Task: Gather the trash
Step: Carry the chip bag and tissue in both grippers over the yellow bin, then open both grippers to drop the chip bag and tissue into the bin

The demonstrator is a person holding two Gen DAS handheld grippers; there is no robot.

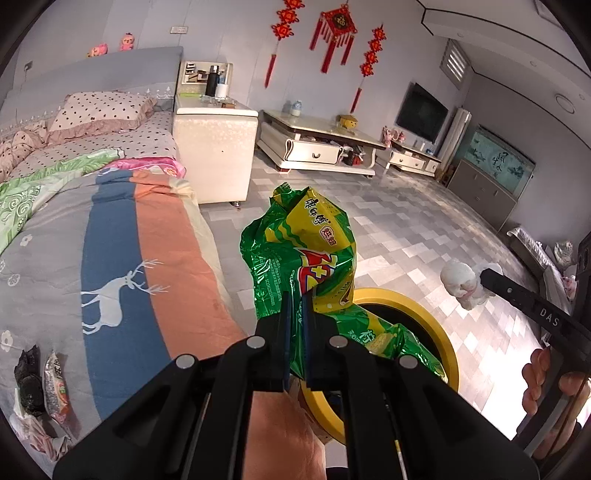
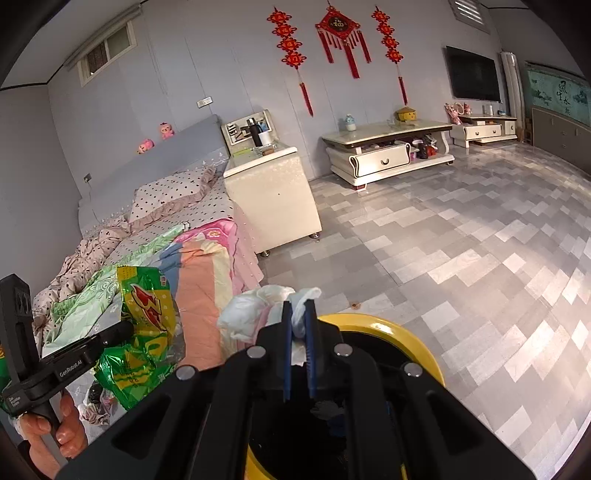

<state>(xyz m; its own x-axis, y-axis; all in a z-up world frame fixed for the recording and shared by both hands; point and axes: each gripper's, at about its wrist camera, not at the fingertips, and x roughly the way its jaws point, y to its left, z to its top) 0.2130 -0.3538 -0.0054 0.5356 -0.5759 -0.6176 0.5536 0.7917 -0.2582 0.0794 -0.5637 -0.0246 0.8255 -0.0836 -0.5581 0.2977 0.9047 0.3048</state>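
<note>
Grey patterned floor tiles [image 2: 461, 236] fill a lived-in bedroom, with a bed [image 1: 122, 236] under a striped deer-print quilt along one side and a white bedside cabinet [image 1: 216, 147] at its head.

At the left gripper [image 1: 296, 295], the two blue-lined fingers are pressed together on a crumpled green and yellow snack bag [image 1: 306, 243], which stands up above the fingertips and trails down toward the camera. In the right wrist view the same gripper reaches in from the left, tilted slightly downward, with the person's fingers wrapped round its handle low in the corner. The right gripper [image 2: 298, 317] is likewise clamped, pinching a wad of white tissue [image 2: 258, 310] that bulges to the left of its fingers. From the left wrist view that wad hangs at the tip of the dark finger, and the right hand [image 1: 543, 384] grips the handle below.

Directly beneath both grippers sits a bin with a yellow rim [image 2: 406, 339] and a dark inside; the bag and the tissue are both above or just beside its opening, not yet in it.

Further out, more wrappers [image 1: 55, 387] lie at the near edge of the quilt. A low white TV stand [image 2: 388, 147] lines the far wall under red knot decorations [image 2: 338, 29], with a dark television [image 2: 472, 74] to the right.
</note>
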